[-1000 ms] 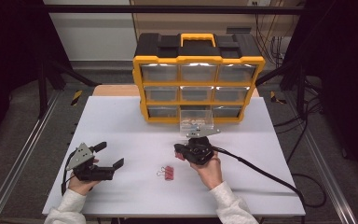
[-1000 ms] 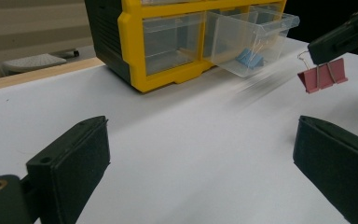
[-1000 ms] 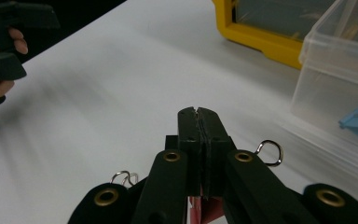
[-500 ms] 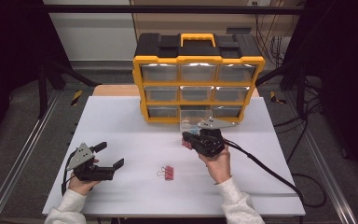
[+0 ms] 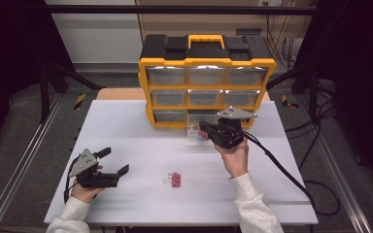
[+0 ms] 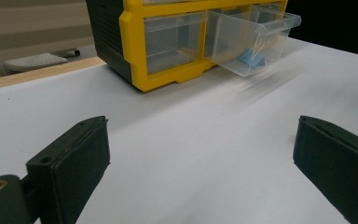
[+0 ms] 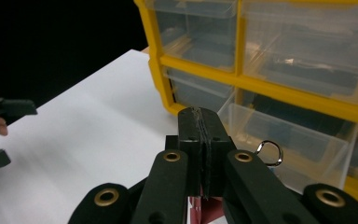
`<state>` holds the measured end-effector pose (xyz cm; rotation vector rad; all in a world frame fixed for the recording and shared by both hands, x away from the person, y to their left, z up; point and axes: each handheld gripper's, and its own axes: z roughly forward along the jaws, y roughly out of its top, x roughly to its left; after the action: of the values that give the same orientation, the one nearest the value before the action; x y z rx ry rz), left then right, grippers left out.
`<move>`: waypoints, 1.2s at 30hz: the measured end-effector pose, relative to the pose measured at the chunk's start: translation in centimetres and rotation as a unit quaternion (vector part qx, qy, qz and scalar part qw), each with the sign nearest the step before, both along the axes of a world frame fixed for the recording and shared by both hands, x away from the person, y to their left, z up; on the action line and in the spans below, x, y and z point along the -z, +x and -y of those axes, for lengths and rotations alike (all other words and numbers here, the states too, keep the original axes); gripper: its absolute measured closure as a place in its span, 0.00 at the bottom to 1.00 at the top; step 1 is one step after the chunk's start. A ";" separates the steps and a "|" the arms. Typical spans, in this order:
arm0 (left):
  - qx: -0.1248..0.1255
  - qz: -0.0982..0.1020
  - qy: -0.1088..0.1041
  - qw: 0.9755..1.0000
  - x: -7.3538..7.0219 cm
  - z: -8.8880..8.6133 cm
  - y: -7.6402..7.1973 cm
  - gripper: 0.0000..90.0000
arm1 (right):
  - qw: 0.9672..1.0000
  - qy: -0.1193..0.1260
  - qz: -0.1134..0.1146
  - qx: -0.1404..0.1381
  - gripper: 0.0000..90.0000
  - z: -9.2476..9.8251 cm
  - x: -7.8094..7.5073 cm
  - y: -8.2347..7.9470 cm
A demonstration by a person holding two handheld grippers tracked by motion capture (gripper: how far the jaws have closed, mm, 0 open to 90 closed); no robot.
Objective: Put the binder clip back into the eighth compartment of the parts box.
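My right gripper has its two black jaws pressed flat together, pinching a small red binder clip with silver wire loops low in the grip. One loop pokes out at three o'clock. The pulled-out clear plastic drawer sits just beyond at two o'clock, in the bottom row of the yellow-and-black drawer organiser. I judge I should clear the drawer's front wall, then part the jaws low inside. My left gripper, jaws wide and empty, rests at eight o'clock on the white table. A second red clip lies at six.
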<state>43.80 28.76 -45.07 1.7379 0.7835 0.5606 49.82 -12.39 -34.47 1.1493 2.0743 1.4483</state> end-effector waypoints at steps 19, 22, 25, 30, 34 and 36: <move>-0.001 0.001 -0.001 1.000 0.0 -0.1 0.0 0.04 | 0.999 -0.009 0.009 0.042 0.99 0.0 -1.0 3.6; -0.001 0.001 -0.001 1.000 0.0 -0.1 0.0 0.04 | 0.999 -0.008 0.006 0.048 0.99 -0.1 -0.9 4.3; -0.001 0.000 -0.001 1.000 0.0 -0.1 0.0 0.04 | 0.999 -0.007 0.005 0.053 0.99 -0.2 -0.8 5.0; 0.000 0.001 -0.001 1.000 0.0 -0.1 0.0 0.04 | 0.998 -0.007 -0.003 0.063 0.99 -0.3 -0.5 5.9; -0.001 0.001 -0.002 1.000 0.0 -0.1 0.0 0.04 | 0.998 -0.010 -0.010 0.069 0.99 -0.5 0.0 6.5; -0.001 0.001 -0.001 1.000 0.0 -0.1 0.0 0.04 | 0.997 -0.011 -0.012 0.069 0.99 -0.6 0.3 6.7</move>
<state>43.82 28.87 -45.04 1.7343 0.7846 0.5615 56.50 -11.80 -34.76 1.2810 1.9790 1.3500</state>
